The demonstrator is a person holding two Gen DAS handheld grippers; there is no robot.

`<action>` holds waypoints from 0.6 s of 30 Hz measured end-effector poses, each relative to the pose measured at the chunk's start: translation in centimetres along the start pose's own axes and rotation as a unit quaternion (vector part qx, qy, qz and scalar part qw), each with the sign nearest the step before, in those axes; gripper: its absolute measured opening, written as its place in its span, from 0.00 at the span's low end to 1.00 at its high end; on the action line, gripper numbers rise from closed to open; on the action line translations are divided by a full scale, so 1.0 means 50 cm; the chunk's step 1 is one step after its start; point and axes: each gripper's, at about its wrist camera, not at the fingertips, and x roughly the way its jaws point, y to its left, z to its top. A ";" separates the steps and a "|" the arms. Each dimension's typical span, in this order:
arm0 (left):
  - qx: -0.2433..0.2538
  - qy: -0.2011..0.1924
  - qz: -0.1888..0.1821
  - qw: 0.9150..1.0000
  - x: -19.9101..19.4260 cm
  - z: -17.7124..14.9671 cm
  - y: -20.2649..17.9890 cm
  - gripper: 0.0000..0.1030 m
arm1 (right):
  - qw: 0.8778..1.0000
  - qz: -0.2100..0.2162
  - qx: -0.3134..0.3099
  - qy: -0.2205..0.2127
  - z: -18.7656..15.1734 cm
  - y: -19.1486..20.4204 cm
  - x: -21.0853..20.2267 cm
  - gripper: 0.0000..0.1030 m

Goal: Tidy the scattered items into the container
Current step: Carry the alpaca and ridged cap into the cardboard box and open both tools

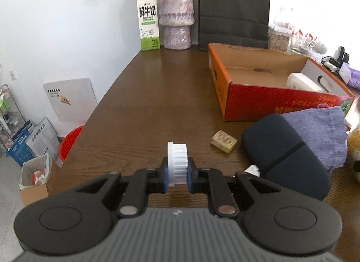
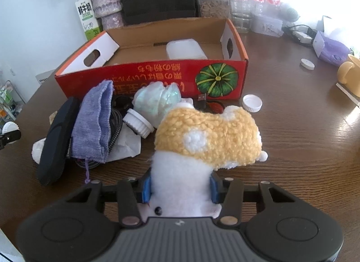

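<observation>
Left claw [image 1: 177,173]: it is gripping a white ribbed cap [image 1: 177,164], which is standing on edge between the blue pads [image 1: 165,179], held just above the worktop [image 1: 146,104].
Right claw [image 2: 180,188]: it is clamping the white lower part of a plush toy [image 2: 207,135]; the toy's yellow, bobbly top with a white spot is leaning away from the camera towards the box.
Container: a red cardboard box [image 2: 157,77] with a green pumpkin printed on its near wall is sitting open on the worktop; a white plastic tub [image 2: 185,49] is lying inside it, against the far wall.
Scattered pile: just in front of the box a purple knitted pouch [image 2: 94,120] is resting on a dark oval case [image 2: 56,140], with a braided cable [image 2: 115,126] and crumpled white paper [image 2: 127,147] beneath them.
Bottle: a crushed clear bottle [image 2: 155,102] with a white threaded neck is lying between the pouch and the plush toy.
Loose caps: one white cap [image 2: 252,103] is sitting near the box's right corner, another [image 2: 307,64] is lying well apart, farther right.
Small block: a tan printed block [image 1: 223,141] is lying on the worktop beside the dark case, near the left claw.
Back edge: a milk carton [image 1: 148,21], a lilac vase [image 1: 176,17] of flowers and a black paper bag [image 1: 234,7] are standing against the wall.
</observation>
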 end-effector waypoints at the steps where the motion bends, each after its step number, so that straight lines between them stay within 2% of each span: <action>1: 0.000 -0.004 -0.001 1.000 -0.006 0.002 -0.004 0.15 | 1.000 0.002 -0.001 -0.005 0.001 -0.001 -0.006 0.44; 9: -0.001 -0.041 -0.017 0.999 -0.052 0.040 -0.043 0.15 | 0.998 0.010 -0.017 -0.060 0.025 0.001 -0.065 0.44; 18: 0.007 -0.089 -0.038 0.995 -0.080 0.135 -0.115 0.15 | 0.990 0.036 -0.054 -0.124 0.114 0.037 -0.104 0.44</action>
